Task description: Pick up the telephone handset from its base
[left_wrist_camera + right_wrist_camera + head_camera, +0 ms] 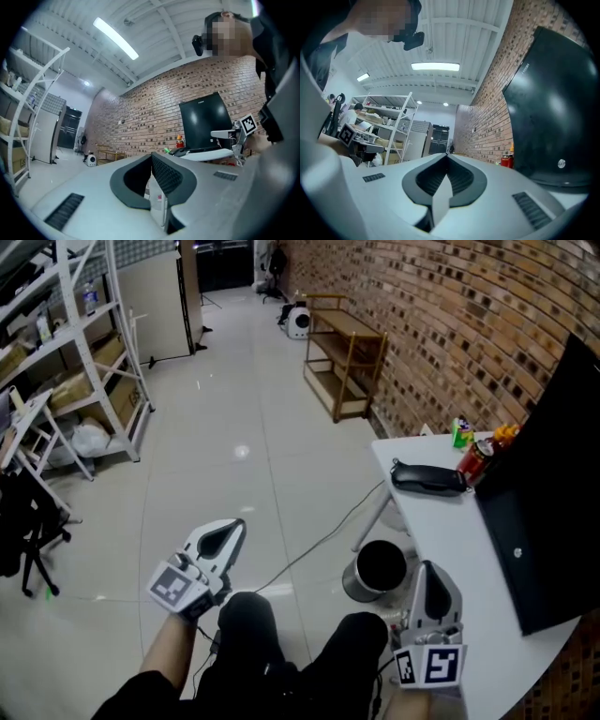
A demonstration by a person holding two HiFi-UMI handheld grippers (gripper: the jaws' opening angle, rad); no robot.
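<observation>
The black telephone (428, 478), with its handset lying on the base, sits at the far end of the white table (469, 559). In the left gripper view it is a small dark shape (179, 151) on the table edge. My left gripper (236, 524) is over the floor, well to the left of the table, jaws shut and empty (151, 154). My right gripper (426, 567) hovers over the near part of the table, a good way short of the phone. Its jaws meet at the tip (447, 155) with nothing between them.
A large black monitor (553, 502) stands along the table's right side. A red can (475, 461), a green pack (462, 433) and an orange item (504, 435) crowd behind the phone. A black round bin (380, 568) stands by the table; a wooden rack (342, 362) lines the brick wall.
</observation>
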